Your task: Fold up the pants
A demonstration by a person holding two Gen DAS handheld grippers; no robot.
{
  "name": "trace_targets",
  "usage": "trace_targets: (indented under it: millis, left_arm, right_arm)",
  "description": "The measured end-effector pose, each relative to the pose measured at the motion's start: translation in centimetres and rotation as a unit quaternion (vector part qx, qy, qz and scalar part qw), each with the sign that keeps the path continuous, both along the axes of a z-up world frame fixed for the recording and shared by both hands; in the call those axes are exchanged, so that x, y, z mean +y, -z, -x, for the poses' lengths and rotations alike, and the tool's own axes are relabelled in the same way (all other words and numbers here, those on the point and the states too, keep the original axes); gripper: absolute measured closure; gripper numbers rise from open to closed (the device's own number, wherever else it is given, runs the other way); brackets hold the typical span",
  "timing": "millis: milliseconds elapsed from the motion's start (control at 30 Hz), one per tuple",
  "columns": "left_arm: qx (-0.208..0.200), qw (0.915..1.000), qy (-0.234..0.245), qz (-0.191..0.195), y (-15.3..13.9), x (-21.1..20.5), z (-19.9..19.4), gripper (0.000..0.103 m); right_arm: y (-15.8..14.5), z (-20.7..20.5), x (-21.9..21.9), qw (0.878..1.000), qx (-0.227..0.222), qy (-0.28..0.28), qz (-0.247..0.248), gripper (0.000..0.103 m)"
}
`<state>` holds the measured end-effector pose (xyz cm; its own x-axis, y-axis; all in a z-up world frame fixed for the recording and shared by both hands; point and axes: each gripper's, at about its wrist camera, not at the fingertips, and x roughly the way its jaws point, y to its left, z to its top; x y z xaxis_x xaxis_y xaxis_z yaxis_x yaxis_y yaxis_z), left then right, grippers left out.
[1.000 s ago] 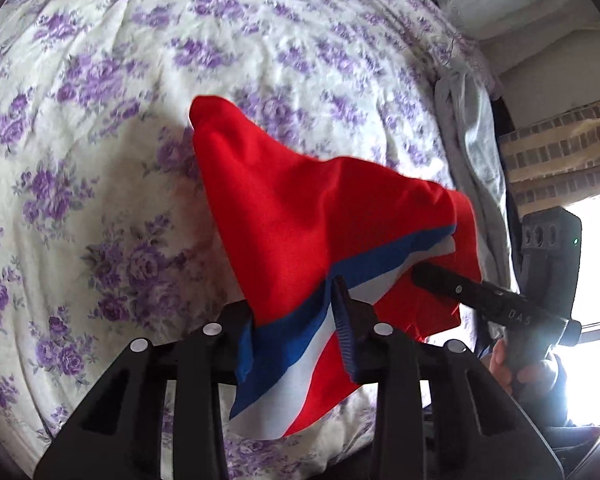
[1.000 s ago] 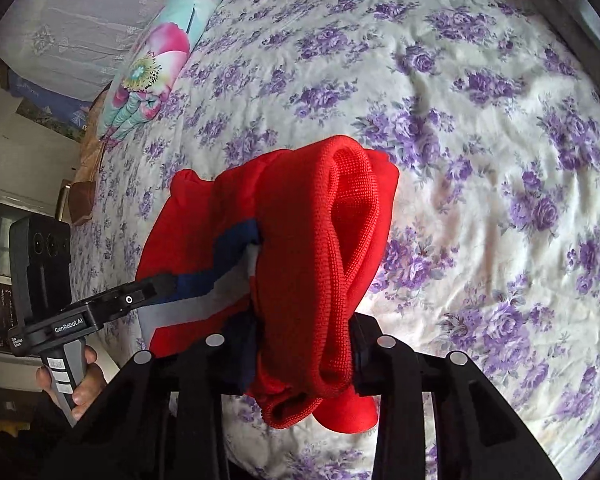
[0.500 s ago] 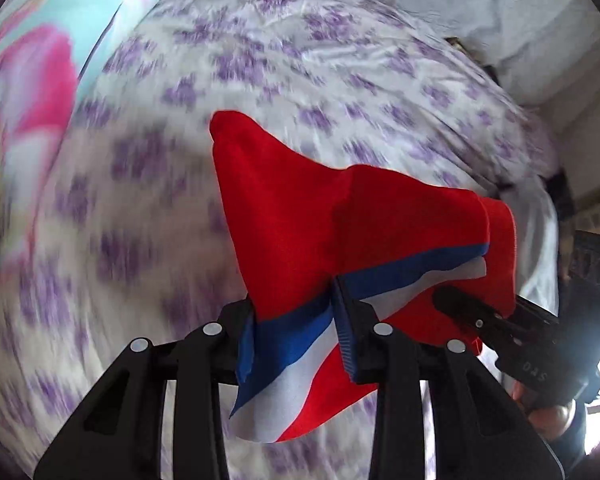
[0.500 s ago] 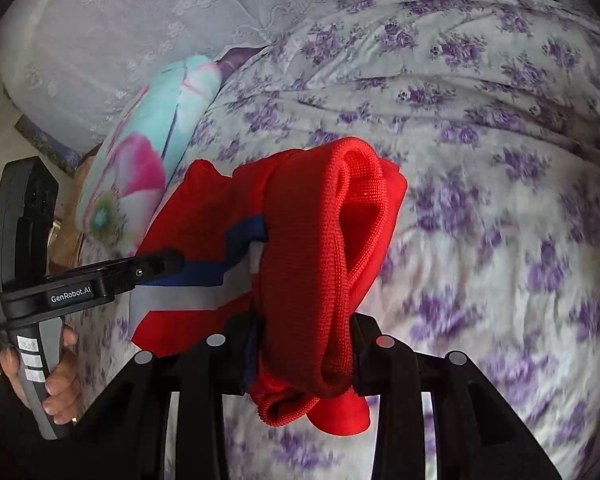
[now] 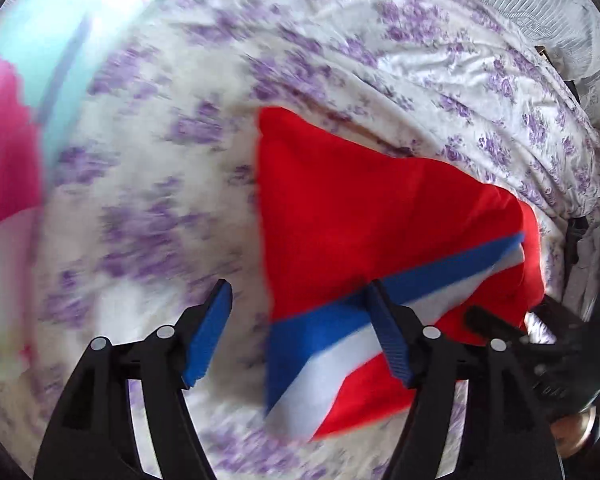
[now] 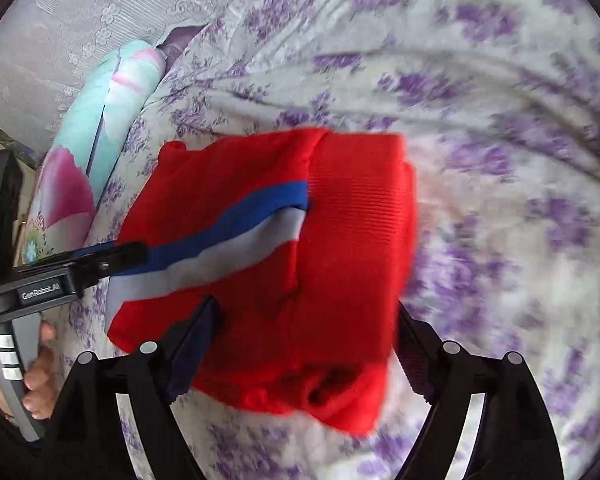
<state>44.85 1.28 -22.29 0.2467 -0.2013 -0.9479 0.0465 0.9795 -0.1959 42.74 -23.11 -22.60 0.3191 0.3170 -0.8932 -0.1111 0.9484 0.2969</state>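
The red pants [image 5: 360, 216] with a blue and white side stripe form a folded bundle over the floral bedspread [image 5: 148, 208]. My left gripper [image 5: 300, 336] is open; the stripe edge lies against its right finger [image 5: 388, 340]. In the right wrist view the pants [image 6: 332, 240] sit between the wide-open jaws of my right gripper [image 6: 308, 344]. The left gripper [image 6: 100, 260] shows there at the left, at the stripe end. Whether the bundle rests on the bed or is falling is unclear from the blur.
A turquoise and pink flowered pillow [image 6: 100, 120] lies at the left of the bed. A lace-patterned grey headboard cover [image 6: 100, 8] stands behind it. Grey cloth [image 5: 588, 256] hangs at the bed's right edge.
Both grippers have opened and let go of the pants. The bundle has dropped lower and spread flatter. Both cameras swung toward the head of the bed.
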Motion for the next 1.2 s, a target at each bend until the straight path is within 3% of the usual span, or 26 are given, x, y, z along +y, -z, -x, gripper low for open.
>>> trace_targets:
  millis: [67, 133, 167, 200, 300, 400, 533, 600, 667, 900, 1200]
  left_arm:
    - [-0.030, 0.9995, 0.001, -0.013, -2.6, 0.5, 2.2, 0.035]
    - [-0.068, 0.9969, 0.004, -0.040, -6.1, 0.5, 5.9, 0.021]
    - [-0.085, 0.9949, 0.004, -0.053, -7.9, 0.3, 8.0, 0.007]
    - [-0.104, 0.9927, 0.003, -0.061, -9.6, 0.2, 10.2, 0.005]
    - [-0.136, 0.9883, 0.008, -0.069, -14.0, -0.3, 16.2, 0.005]
    - [-0.155, 0.9864, -0.004, -0.056, -17.1, 0.0, 22.3, 0.005]
    - [-0.164, 0.9857, -0.034, -0.020, -20.2, 1.0, 29.7, 0.005]
    - [-0.181, 0.9824, -0.037, -0.028, -21.3, 1.0, 32.5, 0.005]
    - [-0.194, 0.9792, -0.034, -0.049, -22.5, 0.8, 34.8, 0.005]
    - [-0.215, 0.9741, -0.035, -0.061, -25.8, 1.1, 39.9, 0.005]
    - [-0.234, 0.9697, -0.032, -0.064, -27.6, 0.7, 42.6, 0.005]
  right_arm:
    - [-3.7, 2.3, -0.8, 0.998, -0.048, 0.015, 0.034, 0.019]
    - [-7.1, 5.5, -1.4, 0.993, -0.087, 0.035, 0.069, 0.012]
    - [-8.5, 6.7, -1.3, 0.992, -0.098, 0.040, 0.071, 0.007]
    - [-9.9, 8.6, -1.2, 0.991, -0.107, 0.038, 0.067, 0.007]
    - [-12.9, 14.1, -0.9, 0.988, -0.120, 0.035, 0.086, 0.004]
    - [-14.4, 19.3, -0.9, 0.981, -0.121, 0.067, 0.133, 0.004]
    - [-16.3, 25.2, -0.7, 0.985, -0.110, 0.081, 0.106, 0.004]
    - [-18.0, 28.1, -0.3, 0.982, -0.123, 0.083, 0.117, 0.004]
    - [-19.6, 30.5, 0.3, 0.980, -0.132, 0.072, 0.130, 0.004]
    - [-23.3, 35.9, 1.0, 0.981, -0.141, 0.079, 0.102, 0.004]
    - [-24.8, 39.1, 2.0, 0.980, -0.161, 0.071, 0.094, 0.004]
